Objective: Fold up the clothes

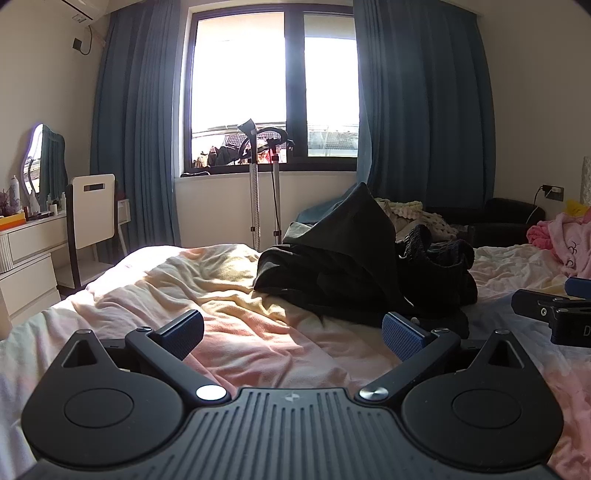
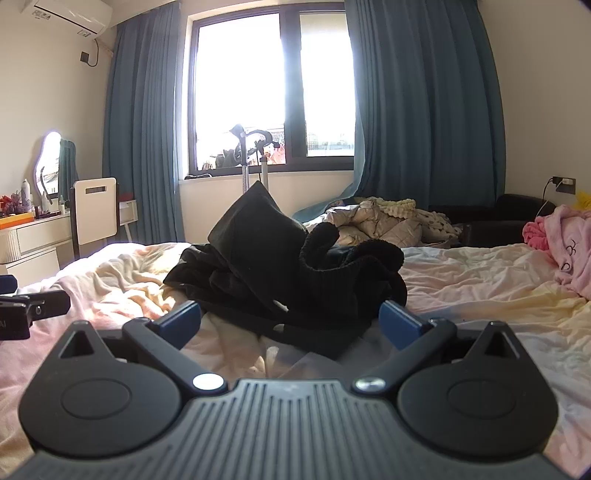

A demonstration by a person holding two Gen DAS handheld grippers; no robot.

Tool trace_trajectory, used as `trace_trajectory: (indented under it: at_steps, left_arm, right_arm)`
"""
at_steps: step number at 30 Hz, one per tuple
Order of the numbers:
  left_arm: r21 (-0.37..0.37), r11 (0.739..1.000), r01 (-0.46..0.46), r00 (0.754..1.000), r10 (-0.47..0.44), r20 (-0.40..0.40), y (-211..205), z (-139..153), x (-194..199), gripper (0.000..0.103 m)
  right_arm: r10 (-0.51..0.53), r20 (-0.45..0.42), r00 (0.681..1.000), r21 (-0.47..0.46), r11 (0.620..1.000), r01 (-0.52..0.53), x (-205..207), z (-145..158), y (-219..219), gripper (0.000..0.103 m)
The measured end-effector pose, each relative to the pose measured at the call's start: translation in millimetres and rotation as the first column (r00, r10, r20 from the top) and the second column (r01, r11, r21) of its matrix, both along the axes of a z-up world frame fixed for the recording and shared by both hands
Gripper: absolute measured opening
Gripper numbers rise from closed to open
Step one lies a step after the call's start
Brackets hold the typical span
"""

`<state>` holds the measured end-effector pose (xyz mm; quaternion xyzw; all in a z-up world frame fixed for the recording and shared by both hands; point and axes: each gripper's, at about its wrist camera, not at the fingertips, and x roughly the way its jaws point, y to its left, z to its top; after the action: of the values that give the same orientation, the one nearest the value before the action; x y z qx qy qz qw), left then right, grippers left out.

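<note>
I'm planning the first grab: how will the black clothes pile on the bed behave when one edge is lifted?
The black clothes pile is crumpled and tangled, so it will likely sag and drag other pieces along. Its ribbed knit part looks thick, probably heavier. The bed is soft, so pushing may just bunch it.

We list: bright window (image 1: 275,92) with blue curtains (image 1: 424,103); wall air conditioner (image 2: 66,14); white dresser (image 1: 29,254) with mirror (image 1: 37,158); white chair (image 2: 95,210); dark armchair (image 2: 498,221).
</note>
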<state>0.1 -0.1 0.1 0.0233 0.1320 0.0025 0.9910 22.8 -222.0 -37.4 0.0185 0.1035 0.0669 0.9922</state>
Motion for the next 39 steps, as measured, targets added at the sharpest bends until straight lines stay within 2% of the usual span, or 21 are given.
trace_trajectory:
  at_steps: [13, 39]
  left_arm:
    - [-0.001, 1.000, 0.002, 1.000, -0.002, 0.007, -1.1, 0.8, 0.1, 0.103]
    - [0.020, 1.000, 0.002, 1.000, -0.002, -0.001, -5.9, -2.5, 3.4, 0.103]
  right_arm:
    - [0.004, 0.010, 1.000, 0.024, 1.000, -0.004, -0.6, -0.6, -3.2, 0.103]
    - [-0.003, -0.005, 1.000, 0.001, 1.000, 0.003, 1.9, 2.2, 1.3, 0.103]
